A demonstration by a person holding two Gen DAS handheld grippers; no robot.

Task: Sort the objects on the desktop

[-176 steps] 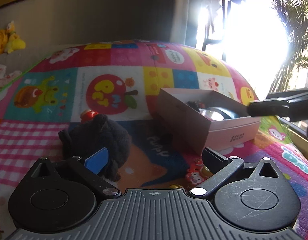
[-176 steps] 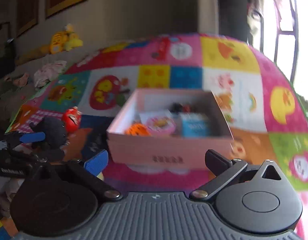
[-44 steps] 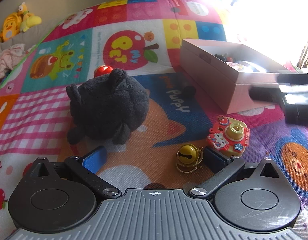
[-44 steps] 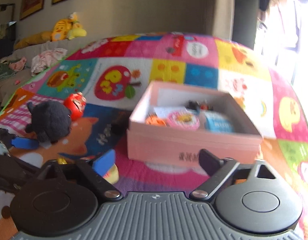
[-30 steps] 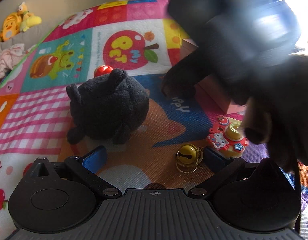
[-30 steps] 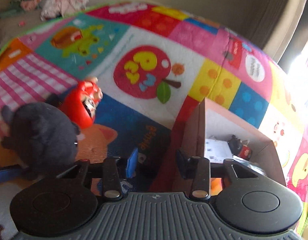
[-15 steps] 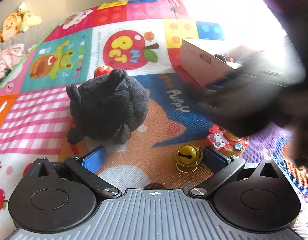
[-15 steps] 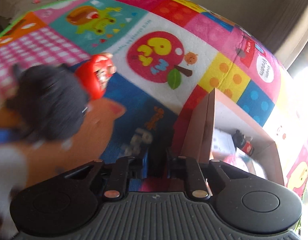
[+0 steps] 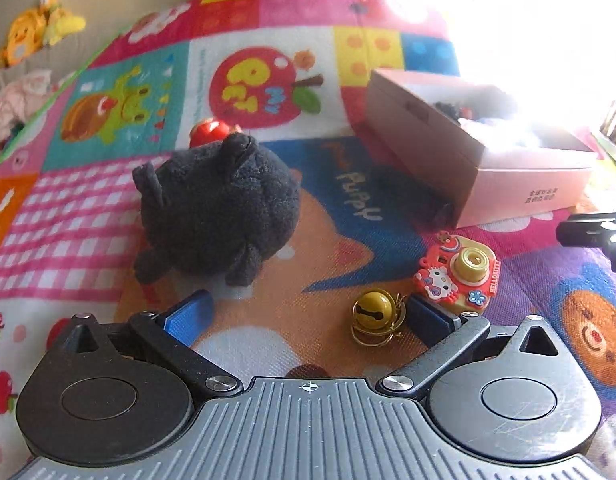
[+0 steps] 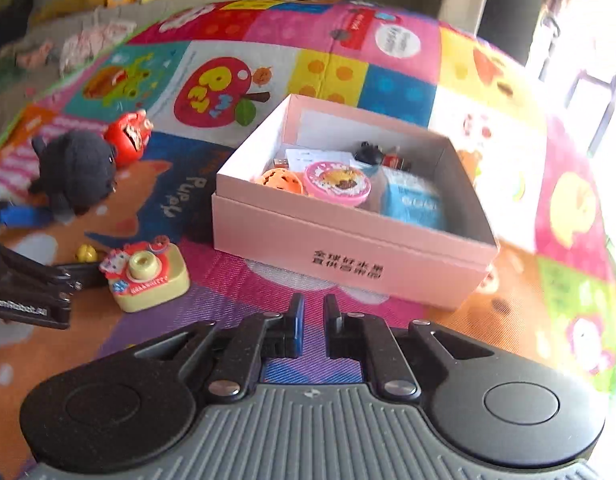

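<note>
R gripper, jaws pressed together on nothing, is hovering before pink box; L gripper, spread, is bracketing bell, probably next pickup.

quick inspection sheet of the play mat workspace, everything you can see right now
surface: colourful patchwork play mat, cartoon prints, lying flat
job's things: open pink box already holding an orange ball, a pink round tin, a blue carton and a small dark figure; on the mat outside it are a black plush toy, red round doll, toy camera and yellow bell
clutter: yellow soft toys and crumpled cloth beyond the mat's far edge
grippers: left gripper open, empty, the bell between its fingers, untouched; right gripper shut, empty, in front of the box
cables: nothing seen
surroundings: wall, framed pictures, bright window
</note>
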